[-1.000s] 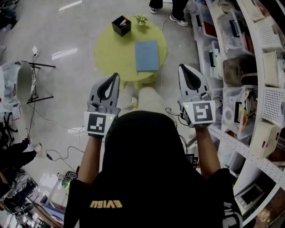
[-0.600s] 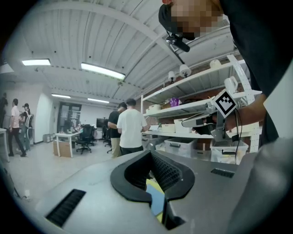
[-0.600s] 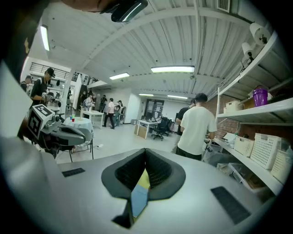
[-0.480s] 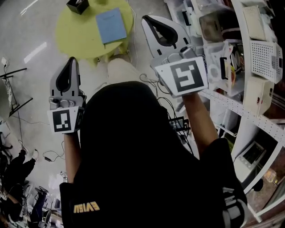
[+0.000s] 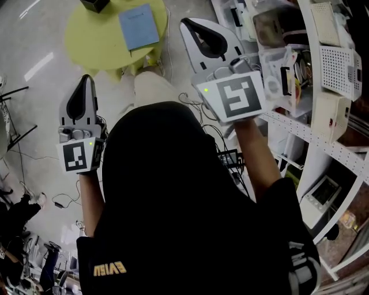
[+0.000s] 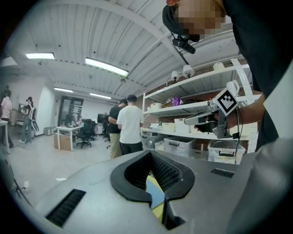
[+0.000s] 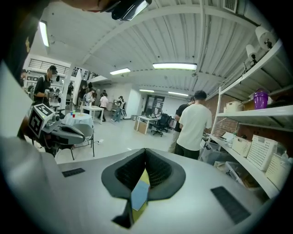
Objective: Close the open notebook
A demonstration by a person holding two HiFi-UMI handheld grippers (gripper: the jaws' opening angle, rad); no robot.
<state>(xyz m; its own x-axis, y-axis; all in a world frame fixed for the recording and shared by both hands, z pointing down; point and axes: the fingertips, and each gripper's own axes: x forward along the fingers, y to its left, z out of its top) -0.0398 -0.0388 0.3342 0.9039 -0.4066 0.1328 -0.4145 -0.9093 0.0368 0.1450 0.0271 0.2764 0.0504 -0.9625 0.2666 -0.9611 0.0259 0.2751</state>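
Observation:
The blue notebook (image 5: 138, 26) lies closed and flat on the round yellow table (image 5: 92, 43) at the top left of the head view. Both grippers are held up in the air in front of the person, well short of the table. My left gripper (image 5: 86, 79) has its jaws together with nothing in them. My right gripper (image 5: 188, 23) is raised closer to the camera, shut and empty too. Through the gap under the left jaws a patch of the notebook (image 6: 155, 199) shows; the same shows under the right jaws, notebook (image 7: 139, 196) on yellow table (image 7: 143, 179).
A black box (image 5: 95, 4) stands at the table's far edge. Shelves with plastic bins (image 5: 323, 69) run along the right. Cables lie on the floor (image 5: 34, 155). Two people (image 6: 128, 130) stand by the shelves ahead; one of them (image 7: 192, 128) also shows in the right gripper view.
The head view has swung, so the table and notebook now sit at the upper left. The right gripper stands higher and larger in the picture. The notebook has not moved on the table.

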